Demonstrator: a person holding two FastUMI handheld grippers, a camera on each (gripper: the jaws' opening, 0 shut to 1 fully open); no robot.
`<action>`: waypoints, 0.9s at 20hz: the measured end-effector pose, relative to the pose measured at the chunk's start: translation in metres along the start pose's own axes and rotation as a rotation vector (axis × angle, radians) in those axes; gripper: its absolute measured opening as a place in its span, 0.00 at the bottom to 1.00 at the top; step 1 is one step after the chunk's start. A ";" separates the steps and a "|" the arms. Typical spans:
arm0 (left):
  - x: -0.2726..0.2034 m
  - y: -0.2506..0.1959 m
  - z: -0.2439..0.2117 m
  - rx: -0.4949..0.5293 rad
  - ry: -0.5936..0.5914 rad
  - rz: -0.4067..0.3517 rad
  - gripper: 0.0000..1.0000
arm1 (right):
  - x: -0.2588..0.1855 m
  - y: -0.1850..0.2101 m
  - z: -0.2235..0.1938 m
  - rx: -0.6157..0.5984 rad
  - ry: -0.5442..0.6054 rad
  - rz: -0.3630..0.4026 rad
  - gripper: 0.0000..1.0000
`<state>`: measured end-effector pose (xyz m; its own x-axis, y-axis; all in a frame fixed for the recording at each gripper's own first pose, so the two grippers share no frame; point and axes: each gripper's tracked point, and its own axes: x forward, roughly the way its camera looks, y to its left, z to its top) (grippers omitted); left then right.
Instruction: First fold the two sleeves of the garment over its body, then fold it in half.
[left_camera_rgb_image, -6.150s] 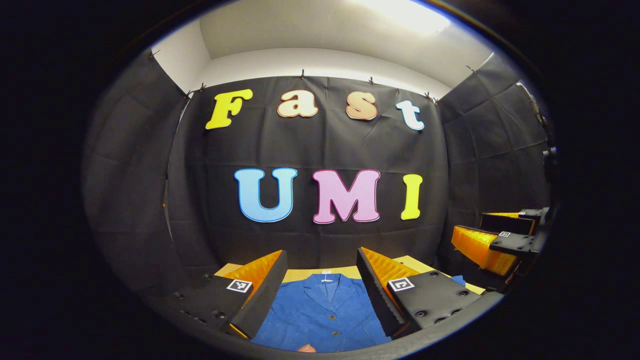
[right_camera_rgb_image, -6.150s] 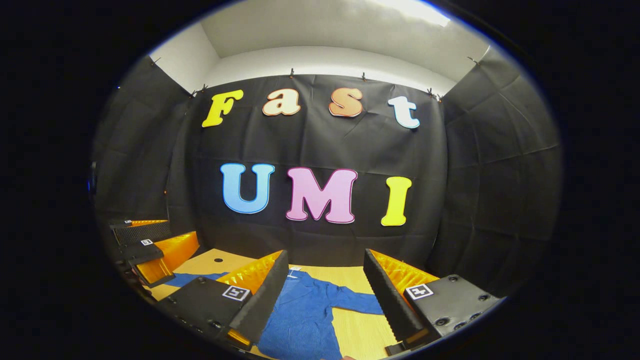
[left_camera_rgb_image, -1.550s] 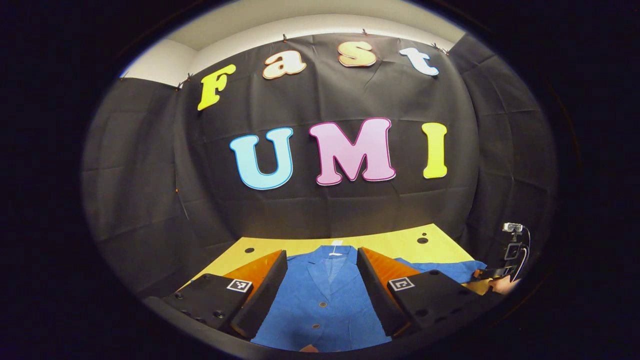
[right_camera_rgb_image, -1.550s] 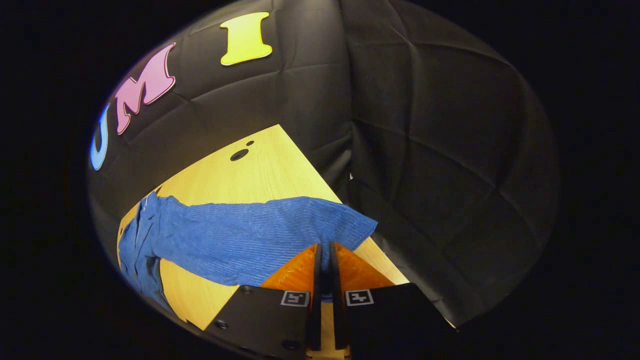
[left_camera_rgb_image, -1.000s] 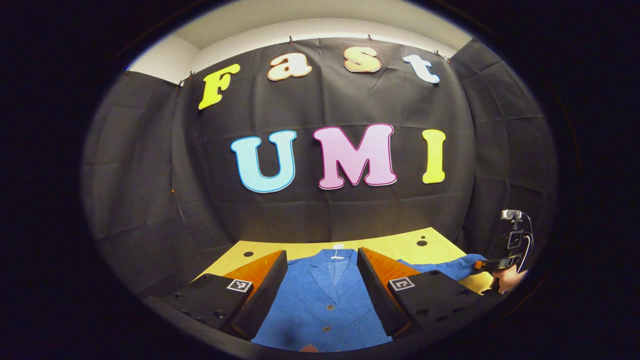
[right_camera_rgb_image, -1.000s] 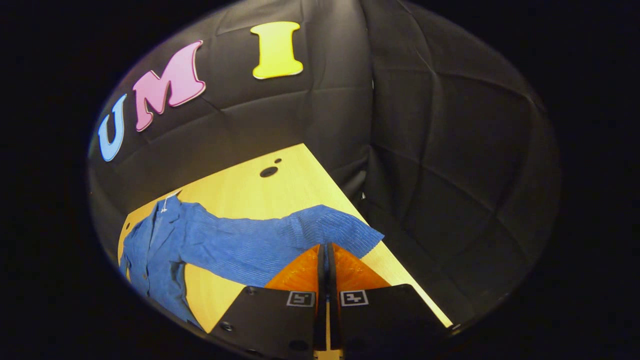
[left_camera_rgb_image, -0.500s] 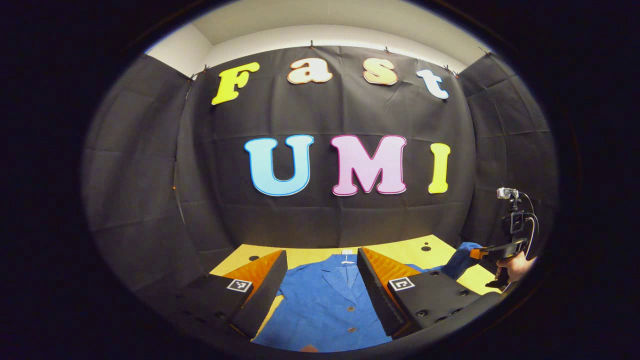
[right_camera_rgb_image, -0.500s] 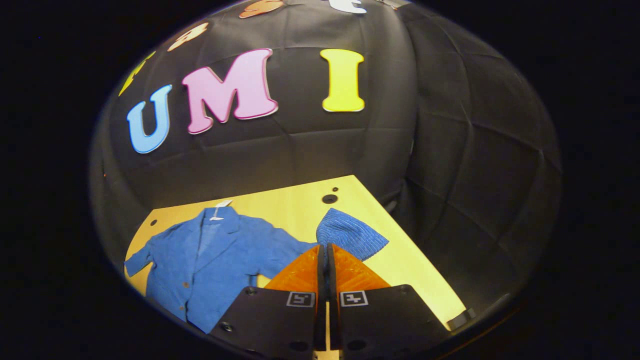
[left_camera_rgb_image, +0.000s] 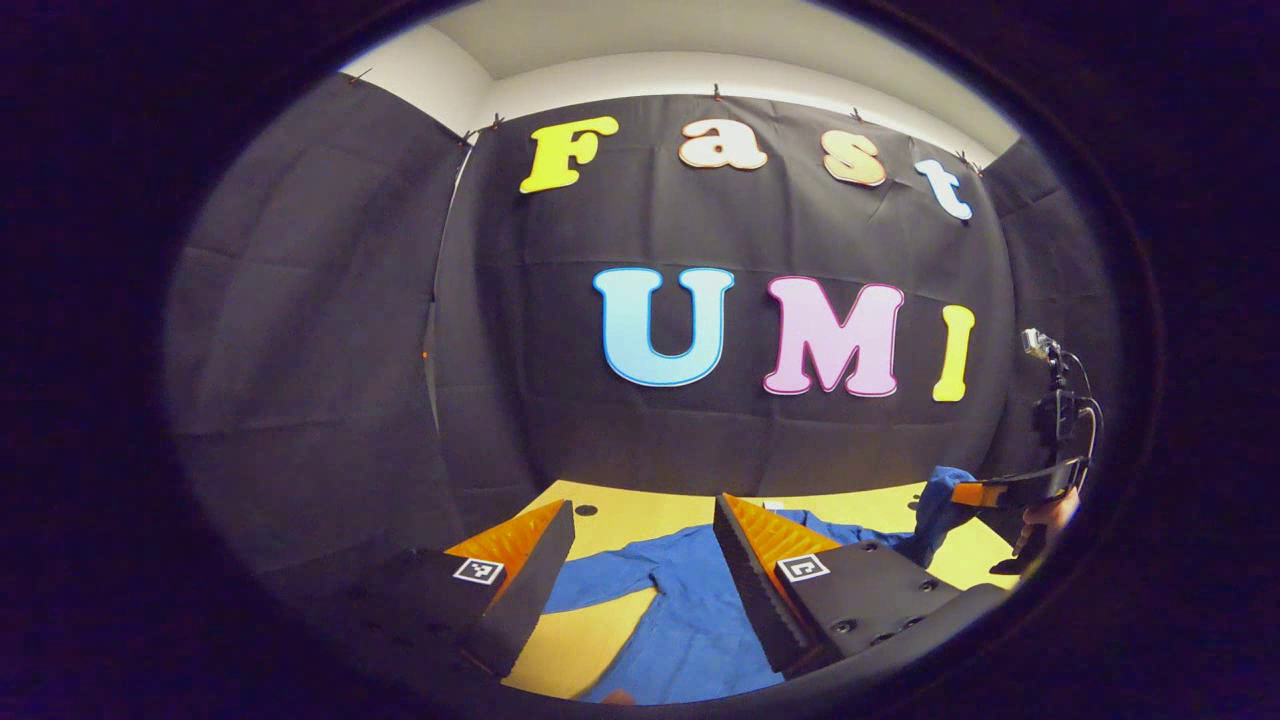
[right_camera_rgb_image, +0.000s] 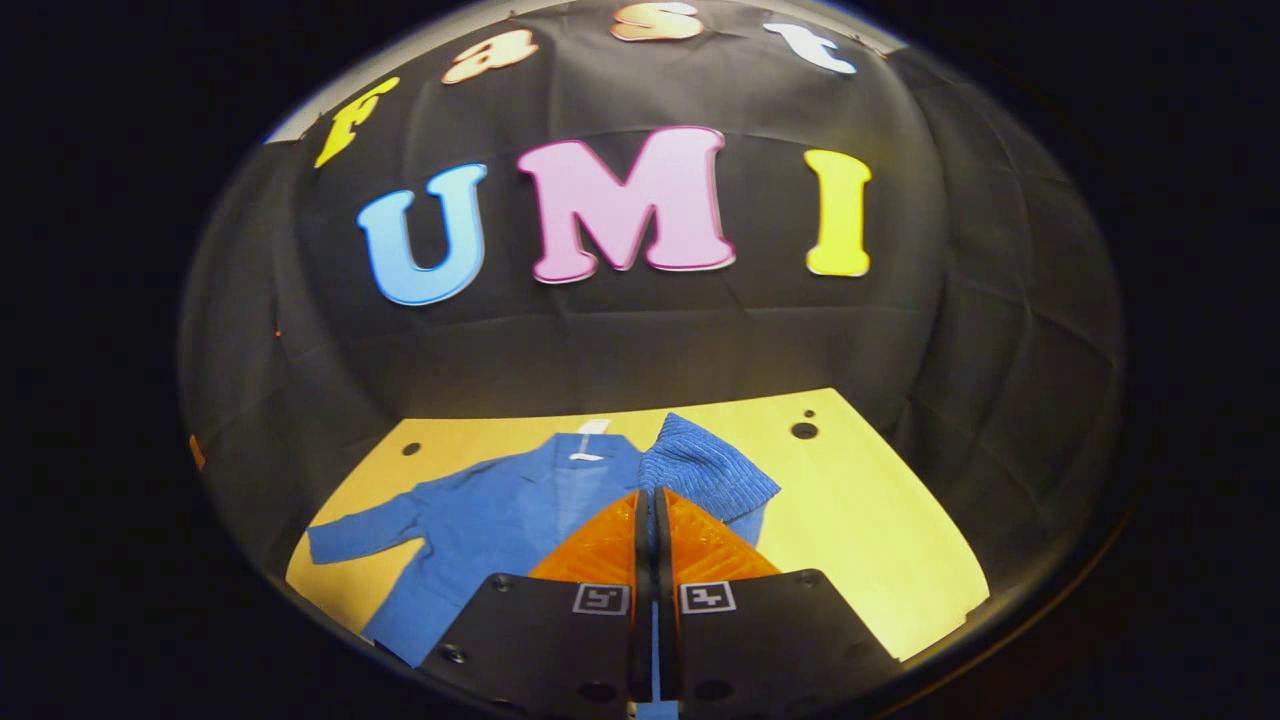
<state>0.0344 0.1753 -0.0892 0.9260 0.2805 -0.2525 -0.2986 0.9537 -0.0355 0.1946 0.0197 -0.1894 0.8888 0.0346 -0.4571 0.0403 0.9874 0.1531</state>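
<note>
A blue jacket (right_camera_rgb_image: 490, 530) lies face up on the yellow table (right_camera_rgb_image: 880, 530), collar with a white tag (right_camera_rgb_image: 590, 430) toward the far wall. My right gripper (right_camera_rgb_image: 648, 497) is shut on the cuff of one sleeve (right_camera_rgb_image: 710, 470), which is lifted and bunched above the jacket's shoulder. The other sleeve (right_camera_rgb_image: 360, 540) lies flat, stretched out to the left. In the left gripper view, my left gripper (left_camera_rgb_image: 643, 508) is open above the jacket (left_camera_rgb_image: 690, 620), touching nothing. The right gripper (left_camera_rgb_image: 1000, 492), held by a hand (left_camera_rgb_image: 1050, 510), shows far right with the raised sleeve (left_camera_rgb_image: 940, 495).
Black cloth walls close in the table on three sides. Small round holes (right_camera_rgb_image: 803, 430) (right_camera_rgb_image: 411, 448) sit near the table's far corners. Bare tabletop lies to the right of the jacket. A camera mount (left_camera_rgb_image: 1050, 400) rises from the right gripper.
My right gripper has lifted the sleeve's cuff off the table and carried it leftward over the jacket's body. My left gripper has swung left, staying open.
</note>
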 end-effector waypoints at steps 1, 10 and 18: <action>-0.001 0.009 -0.002 0.002 0.000 0.010 0.82 | 0.002 0.021 0.006 -0.011 -0.010 0.024 0.04; -0.017 0.061 -0.013 0.049 0.021 0.031 0.82 | 0.102 0.138 -0.020 -0.125 0.085 0.079 0.05; -0.032 0.111 -0.025 0.073 0.075 0.115 0.82 | 0.173 0.219 -0.063 -0.167 0.148 0.092 0.04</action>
<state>-0.0342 0.2691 -0.1090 0.8661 0.3823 -0.3220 -0.3817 0.9218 0.0679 0.3286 0.2521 -0.2895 0.8078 0.1361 -0.5735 -0.1250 0.9904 0.0589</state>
